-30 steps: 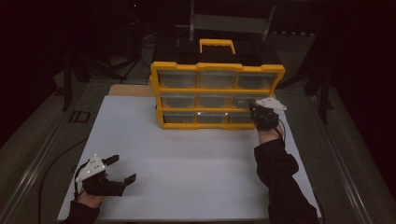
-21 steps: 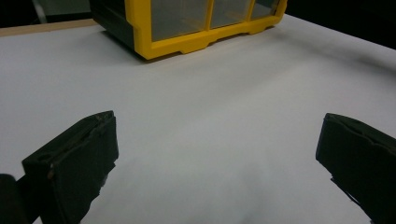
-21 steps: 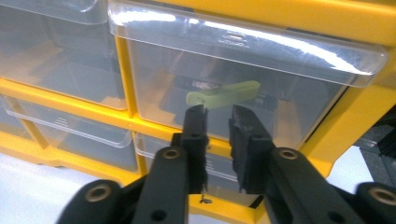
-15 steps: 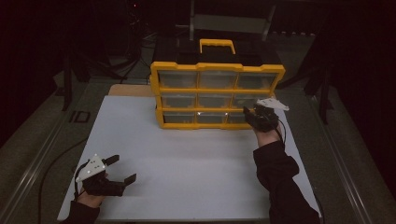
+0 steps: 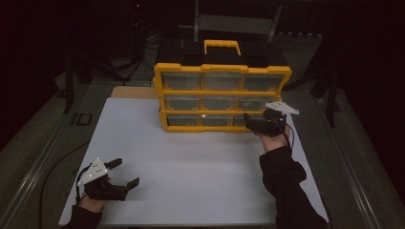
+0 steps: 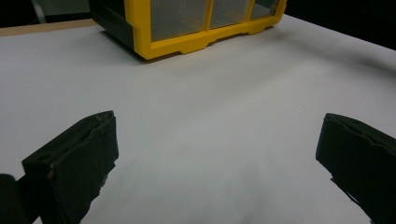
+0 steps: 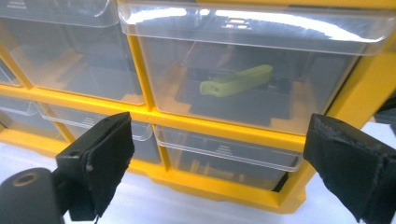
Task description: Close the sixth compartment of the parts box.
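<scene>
A yellow drawer cabinet (image 5: 222, 90) with clear plastic drawers and a top handle stands at the back of the white table (image 5: 191, 167). My right gripper (image 5: 249, 123) hovers just in front of its lower right corner. In the right gripper view the right gripper (image 7: 219, 158) faces the right-hand drawers; its jaws have just been opening and stand wide with nothing between them. A green clip-like piece (image 7: 236, 80) lies inside the drawer straight ahead. My left gripper (image 5: 127, 172) rests open at the table's front left, and nothing lies between its jaws in the left gripper view (image 6: 215, 154).
The cabinet's yellow base (image 6: 196, 39) shows far ahead in the left gripper view. A wooden board (image 5: 131, 92) sticks out behind the white sheet at the back left. Dark metal rails run along both sides of the table.
The right gripper's jaws have spread apart in front of the cabinet's lower right drawers, and that hand has shifted very slightly. The left gripper has stayed where it was.
</scene>
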The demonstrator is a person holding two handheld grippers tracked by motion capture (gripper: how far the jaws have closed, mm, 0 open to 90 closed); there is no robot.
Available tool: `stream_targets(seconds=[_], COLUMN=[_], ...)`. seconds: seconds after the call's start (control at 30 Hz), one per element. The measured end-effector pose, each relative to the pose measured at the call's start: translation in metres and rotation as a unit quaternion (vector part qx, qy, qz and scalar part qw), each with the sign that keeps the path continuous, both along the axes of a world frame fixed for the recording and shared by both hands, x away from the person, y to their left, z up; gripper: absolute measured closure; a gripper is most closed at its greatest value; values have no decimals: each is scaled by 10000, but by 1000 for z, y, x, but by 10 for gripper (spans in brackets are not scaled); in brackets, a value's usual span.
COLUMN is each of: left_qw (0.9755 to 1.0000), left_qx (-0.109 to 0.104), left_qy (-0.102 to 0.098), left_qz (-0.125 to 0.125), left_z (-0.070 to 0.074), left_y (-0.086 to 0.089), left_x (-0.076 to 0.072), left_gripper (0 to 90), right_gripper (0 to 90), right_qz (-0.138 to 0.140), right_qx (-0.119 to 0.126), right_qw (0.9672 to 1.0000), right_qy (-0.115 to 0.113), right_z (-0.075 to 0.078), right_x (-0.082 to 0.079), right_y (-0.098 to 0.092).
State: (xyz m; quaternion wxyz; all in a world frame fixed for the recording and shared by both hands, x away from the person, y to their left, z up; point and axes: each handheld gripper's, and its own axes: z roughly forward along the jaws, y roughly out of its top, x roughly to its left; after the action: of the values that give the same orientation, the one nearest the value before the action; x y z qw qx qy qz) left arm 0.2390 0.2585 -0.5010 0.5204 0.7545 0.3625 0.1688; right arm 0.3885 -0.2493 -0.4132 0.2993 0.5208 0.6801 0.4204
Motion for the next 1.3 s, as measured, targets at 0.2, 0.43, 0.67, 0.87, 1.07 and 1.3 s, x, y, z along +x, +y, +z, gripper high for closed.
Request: stream_targets(seconds=[0.2, 0.43, 0.67, 0.87, 1.07, 1.3], left_qw=[10000, 10000, 10000, 10000, 10000, 10000], left_qx=[5, 10, 2, 16, 17, 17], left_qy=[-10, -10, -2, -8, -20, -15], left_qz=[-7, -9, -10, -20, -14, -21], left_z=[0, 0, 0, 0, 0, 0], left_y=[0, 0, 0, -1, -1, -1], left_x=[0, 0, 0, 0, 0, 0], left_gripper=[0, 0, 0, 0, 0, 0], right_gripper=[76, 76, 77, 77, 77, 77], right_qz=[123, 246, 339, 424, 583, 762], right_qx=[50, 31, 23, 24, 6, 149], right_qw=[9999, 9996, 9992, 9984, 9970, 9953], right_qy=[-64, -168, -223, -384, -507, -579], right_z=[1, 7, 14, 22, 27, 24], right_x=[-5, -10, -17, -28, -45, -64], right_y=[0, 2, 3, 2, -1, -4])
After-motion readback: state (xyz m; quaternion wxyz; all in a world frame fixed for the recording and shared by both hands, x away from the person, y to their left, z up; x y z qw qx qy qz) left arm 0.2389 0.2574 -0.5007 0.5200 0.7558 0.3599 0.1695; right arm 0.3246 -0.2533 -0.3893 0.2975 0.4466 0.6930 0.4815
